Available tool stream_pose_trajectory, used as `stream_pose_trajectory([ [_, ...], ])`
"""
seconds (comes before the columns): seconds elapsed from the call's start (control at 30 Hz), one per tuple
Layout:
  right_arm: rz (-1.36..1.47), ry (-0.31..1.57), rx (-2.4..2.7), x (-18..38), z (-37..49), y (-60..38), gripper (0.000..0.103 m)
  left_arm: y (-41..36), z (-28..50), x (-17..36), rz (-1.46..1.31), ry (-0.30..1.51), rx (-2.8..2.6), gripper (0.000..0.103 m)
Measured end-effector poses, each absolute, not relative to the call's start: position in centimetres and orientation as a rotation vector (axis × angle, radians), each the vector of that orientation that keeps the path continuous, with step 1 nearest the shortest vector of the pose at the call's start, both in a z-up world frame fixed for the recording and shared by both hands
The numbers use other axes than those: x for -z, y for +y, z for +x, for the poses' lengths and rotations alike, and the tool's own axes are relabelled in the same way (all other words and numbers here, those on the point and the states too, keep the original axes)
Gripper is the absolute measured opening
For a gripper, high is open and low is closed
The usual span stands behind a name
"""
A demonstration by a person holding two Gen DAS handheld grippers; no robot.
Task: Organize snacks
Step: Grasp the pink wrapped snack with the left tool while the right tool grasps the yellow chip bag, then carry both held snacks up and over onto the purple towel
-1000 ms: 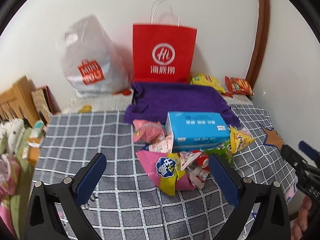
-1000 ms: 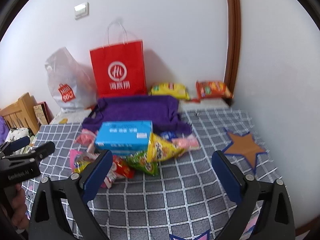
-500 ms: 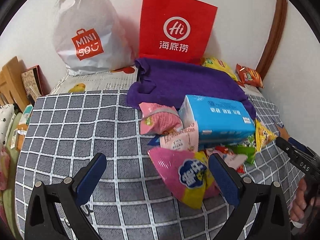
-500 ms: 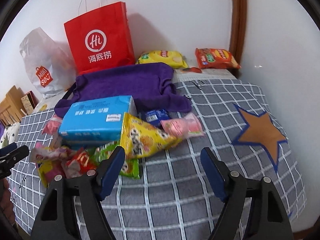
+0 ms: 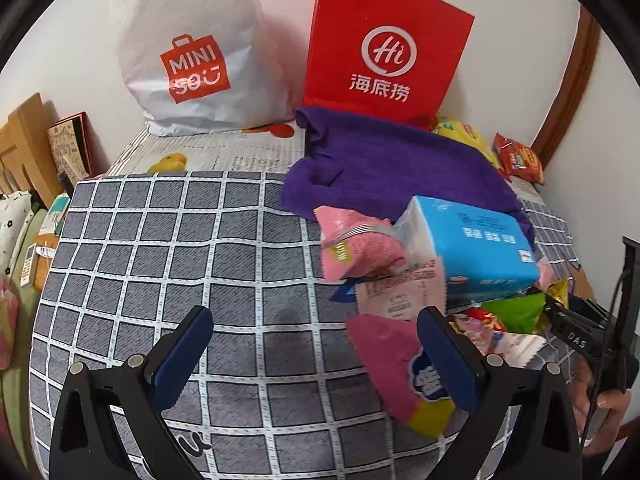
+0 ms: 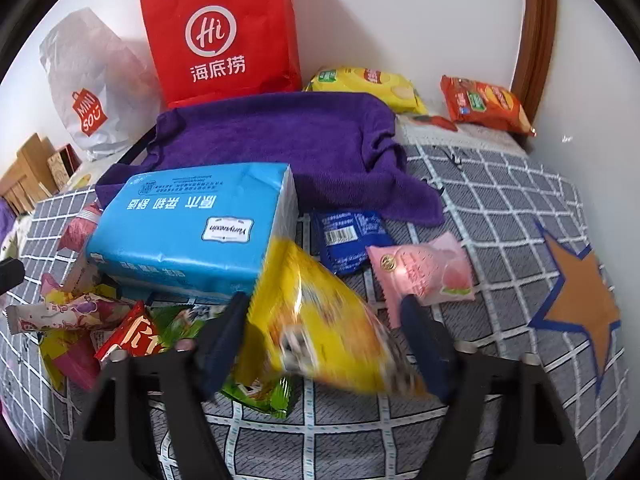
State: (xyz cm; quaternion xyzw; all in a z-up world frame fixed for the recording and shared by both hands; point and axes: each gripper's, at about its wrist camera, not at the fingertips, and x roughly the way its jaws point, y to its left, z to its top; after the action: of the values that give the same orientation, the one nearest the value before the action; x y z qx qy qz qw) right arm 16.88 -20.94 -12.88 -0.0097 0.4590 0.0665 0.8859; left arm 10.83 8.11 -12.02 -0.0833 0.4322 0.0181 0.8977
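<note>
the right gripper (image 6: 324, 320) has its jaws parted around the blurred yellow snack bag (image 6: 320, 320), whether gripping it i cannot tell. that bag leans on the blue tissue pack (image 6: 192, 228) atop the snack heap on the grey checked bed cover (image 6: 500, 200). the left gripper (image 5: 316, 344) hangs wide open and empty over bare cover, a pink bag (image 5: 396, 364) by its right finger. behind lie a purple towel (image 6: 280, 140), a red paper bag (image 6: 220, 32) and a white plastic bag (image 5: 188, 52).

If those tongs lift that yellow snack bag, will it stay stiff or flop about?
Likely floppy: the yellow snack bag is thin, crinkled film that looks puffed, so probably light. Its glossy surface could slip between the right tongs, which are open around it.
</note>
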Motion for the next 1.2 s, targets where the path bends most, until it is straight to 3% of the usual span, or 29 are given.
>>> stream_pose_trajectory([
  [0.17,-0.017,0.953,-0.144,12.8,15.7,-21.1,0.047,8.1,11.7,12.4,-0.161,0.900,-0.034,0.102],
  [0.3,-0.006,0.951,-0.147,12.6,14.1,-22.0,0.047,7.2,13.6,12.7,-0.122,0.921,-0.032,0.102],
  [0.47,-0.042,0.975,-0.147,13.8,13.1,-22.4,0.055,5.8,16.3,13.4,-0.081,0.950,-0.022,0.102],
  [0.6,-0.039,0.974,-0.158,14.4,12.9,-22.5,0.054,5.5,18.1,14.0,-0.089,0.984,-0.007,0.101],
  [0.73,-0.032,0.982,-0.153,14.4,13.0,-22.6,0.050,4.7,19.6,14.9,-0.064,1.019,0.010,0.093],
  [0.8,-0.029,0.983,-0.154,14.4,13.0,-22.7,0.050,4.4,20.1,15.3,-0.056,1.030,0.019,0.075],
  [0.9,-0.033,0.973,-0.139,14.0,12.6,-22.9,0.048,4.4,20.5,16.0,-0.082,1.064,0.054,0.058],
  [1.0,-0.022,0.973,-0.139,13.7,12.2,-23.1,0.048,4.5,20.0,15.7,-0.077,1.051,0.065,0.052],
  [1.2,0.005,0.958,-0.117,12.7,11.1,-23.4,0.048,7.0,17.9,13.4,-0.133,1.001,0.025,0.052],
])
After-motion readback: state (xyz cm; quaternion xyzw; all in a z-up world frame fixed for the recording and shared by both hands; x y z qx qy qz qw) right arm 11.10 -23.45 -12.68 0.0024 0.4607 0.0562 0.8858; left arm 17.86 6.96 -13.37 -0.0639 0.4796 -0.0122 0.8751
